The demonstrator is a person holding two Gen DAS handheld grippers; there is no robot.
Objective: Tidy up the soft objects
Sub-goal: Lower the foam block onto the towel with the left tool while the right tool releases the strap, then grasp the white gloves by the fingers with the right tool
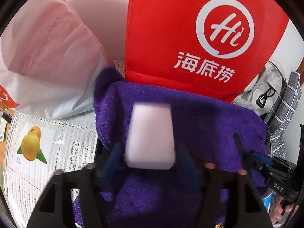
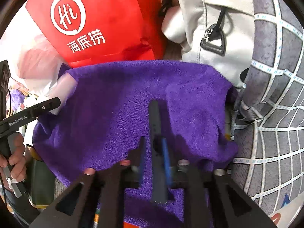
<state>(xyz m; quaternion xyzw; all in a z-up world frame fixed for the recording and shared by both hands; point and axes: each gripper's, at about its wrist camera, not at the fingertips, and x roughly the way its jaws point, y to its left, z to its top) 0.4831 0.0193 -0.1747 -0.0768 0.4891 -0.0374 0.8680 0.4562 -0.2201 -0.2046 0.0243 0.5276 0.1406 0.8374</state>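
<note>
A purple towel (image 1: pixel 199 114) lies spread under both grippers; it also fills the middle of the right wrist view (image 2: pixel 133 104). My left gripper (image 1: pixel 150 152) is shut on a pale pink-white block (image 1: pixel 150 134), held between its blue pads above the towel. My right gripper (image 2: pixel 153 152) is shut on a slim grey bar-shaped object (image 2: pixel 156 133) that points forward over the towel. The right gripper shows at the right edge of the left wrist view (image 1: pixel 266 163). The left gripper's body shows at the left of the right wrist view (image 2: pixel 30 114).
A red paper bag (image 1: pixel 190 38) with a white logo stands behind the towel. A white plastic bag (image 1: pixel 47 57) sits to its left. A light grey jacket (image 2: pixel 209 19) and a grey checked cloth (image 2: pixel 275 95) lie to the right. A lace tablecloth with a mango picture (image 1: pixel 32 144) is at the left.
</note>
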